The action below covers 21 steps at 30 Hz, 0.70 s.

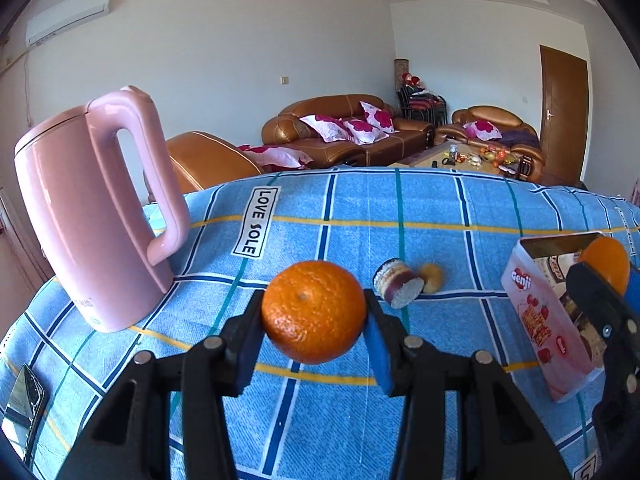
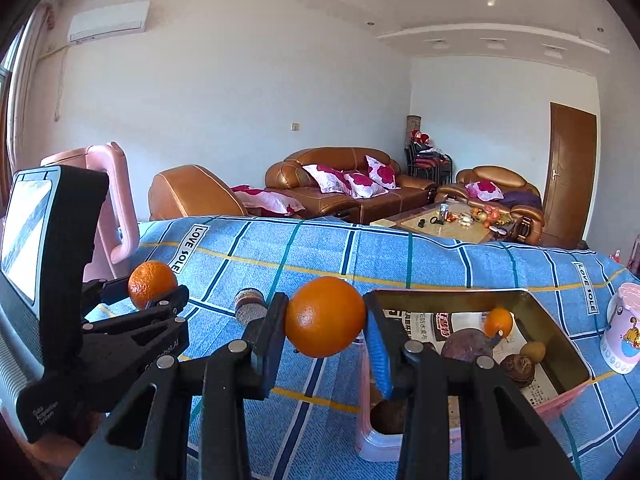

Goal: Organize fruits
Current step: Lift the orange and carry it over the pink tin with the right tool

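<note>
My left gripper (image 1: pixel 314 314) is shut on a bumpy tangerine (image 1: pixel 314 310) and holds it above the blue checked tablecloth (image 1: pixel 320 208). My right gripper (image 2: pixel 326 318) is shut on a smooth orange (image 2: pixel 326 316), held just left of the open pink tin box (image 2: pixel 560 336). The box holds a small orange (image 2: pixel 498 322), a dark purple fruit (image 2: pixel 466 346), a brown fruit (image 2: pixel 518 368) and a small yellow one (image 2: pixel 534 350). The box (image 1: pixel 540 320) and the right gripper with its orange (image 1: pixel 604 266) show at the right of the left wrist view. The left gripper and tangerine (image 2: pixel 152 284) show at the left of the right wrist view.
A pink kettle (image 1: pixel 92 220) stands at the table's left. A small round layered piece (image 1: pixel 398 284) and a small yellow fruit (image 1: pixel 431 278) lie mid-table. A phone (image 1: pixel 22 408) lies at the near left edge. A pink cup (image 2: pixel 622 328) stands right of the box. Sofas stand beyond the table.
</note>
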Each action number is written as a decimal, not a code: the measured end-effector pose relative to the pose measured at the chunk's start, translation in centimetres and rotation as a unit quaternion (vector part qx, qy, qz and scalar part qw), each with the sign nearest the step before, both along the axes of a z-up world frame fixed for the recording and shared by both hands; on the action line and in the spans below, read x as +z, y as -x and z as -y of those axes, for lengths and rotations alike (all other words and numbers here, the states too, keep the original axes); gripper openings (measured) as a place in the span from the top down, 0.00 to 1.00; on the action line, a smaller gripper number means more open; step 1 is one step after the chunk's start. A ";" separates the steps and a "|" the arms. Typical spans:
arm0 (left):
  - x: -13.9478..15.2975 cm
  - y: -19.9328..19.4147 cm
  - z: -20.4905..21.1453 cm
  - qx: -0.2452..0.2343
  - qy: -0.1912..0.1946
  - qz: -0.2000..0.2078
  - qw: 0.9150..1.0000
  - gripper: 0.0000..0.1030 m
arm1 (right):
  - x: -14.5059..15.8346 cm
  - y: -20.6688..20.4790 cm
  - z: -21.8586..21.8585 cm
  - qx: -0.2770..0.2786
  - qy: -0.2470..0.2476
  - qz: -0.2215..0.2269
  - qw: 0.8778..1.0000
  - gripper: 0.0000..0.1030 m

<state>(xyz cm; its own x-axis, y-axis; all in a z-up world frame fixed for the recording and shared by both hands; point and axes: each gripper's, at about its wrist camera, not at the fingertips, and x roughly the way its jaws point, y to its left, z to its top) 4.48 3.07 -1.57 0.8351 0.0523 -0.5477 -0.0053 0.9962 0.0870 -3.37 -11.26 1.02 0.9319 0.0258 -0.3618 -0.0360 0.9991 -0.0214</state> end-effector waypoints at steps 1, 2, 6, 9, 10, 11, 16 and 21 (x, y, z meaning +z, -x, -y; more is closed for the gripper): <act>0.0 0.1 0.0 0.001 0.001 -0.001 1.000 0.53 | -0.1 0.1 0.0 -0.001 0.001 -0.001 1.000 0.62; -0.1 0.2 0.1 0.001 0.002 -0.002 1.000 0.53 | -0.1 0.2 0.0 -0.002 0.001 -0.002 1.000 0.62; -0.2 1.1 0.4 -0.003 0.007 -0.002 1.000 0.53 | 0.0 0.9 0.2 -0.007 0.004 0.000 1.000 0.62; -0.2 1.6 0.8 -0.007 0.006 -0.001 1.000 0.53 | 0.0 1.3 0.6 -0.010 0.003 -0.001 1.000 0.62; -0.2 1.8 1.0 -0.009 0.006 -0.001 1.000 0.53 | 0.0 1.4 0.8 -0.011 0.003 -0.001 1.000 0.62; -0.2 2.0 1.1 -0.011 0.006 0.000 1.000 0.53 | 0.0 1.6 0.9 -0.012 0.003 -0.001 1.000 0.62; 0.0 2.4 1.8 -0.019 0.004 0.000 1.000 0.53 | -0.1 1.8 1.6 -0.018 0.001 -0.004 1.000 0.62; -0.2 2.6 2.2 -0.023 0.008 -0.003 1.000 0.53 | -0.1 2.0 2.1 -0.020 0.002 -0.009 1.000 0.62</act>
<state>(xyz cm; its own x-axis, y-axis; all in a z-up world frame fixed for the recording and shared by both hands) 1.93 0.91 -1.73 0.8330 0.0049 -0.5533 0.0418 0.9966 0.0717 -5.33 -13.37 0.89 0.9255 -0.0122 -0.3785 0.0030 0.9997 -0.0247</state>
